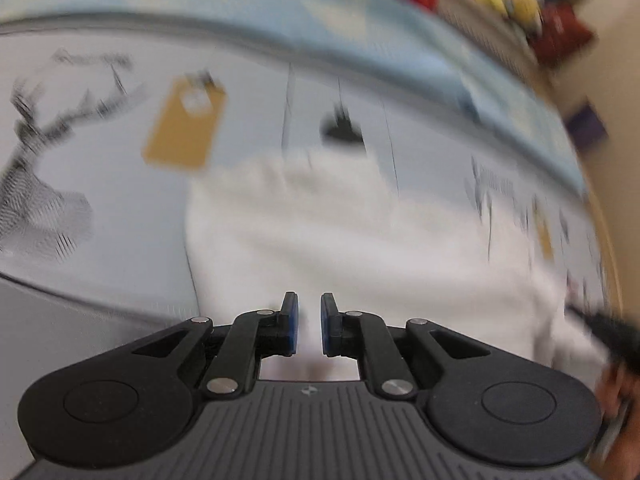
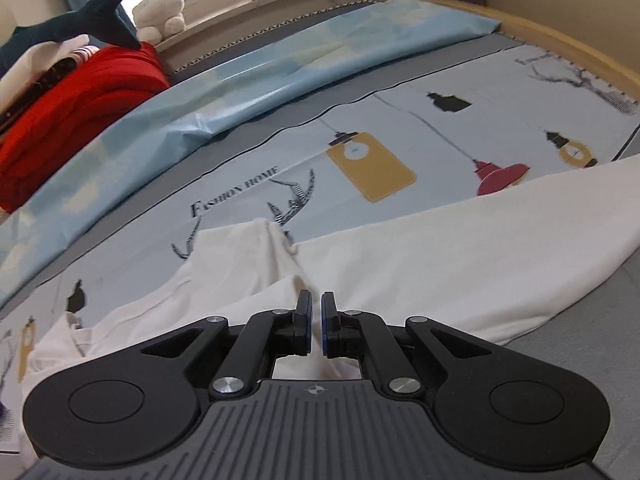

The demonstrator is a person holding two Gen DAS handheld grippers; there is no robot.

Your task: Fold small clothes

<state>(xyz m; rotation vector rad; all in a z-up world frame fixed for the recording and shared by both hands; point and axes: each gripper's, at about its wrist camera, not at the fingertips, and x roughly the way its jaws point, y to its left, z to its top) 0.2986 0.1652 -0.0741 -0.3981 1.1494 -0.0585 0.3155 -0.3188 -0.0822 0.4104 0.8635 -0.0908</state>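
Note:
A white garment (image 2: 440,256) lies spread on the printed bed sheet (image 2: 360,128), one part folded up into a ridge toward the middle. My right gripper (image 2: 317,324) is shut on a fold of this white cloth, which runs up between its blue pads. In the left wrist view, which is blurred by motion, the same white garment (image 1: 360,240) lies ahead. My left gripper (image 1: 309,326) is nearly closed with white cloth between and under its pads (image 1: 292,328).
A light blue quilt (image 2: 248,68) lies along the far side of the bed. A red folded blanket (image 2: 80,104), a shark plush (image 2: 80,20) and other soft toys sit at the back left. The wooden bed edge (image 2: 580,40) curves at the right.

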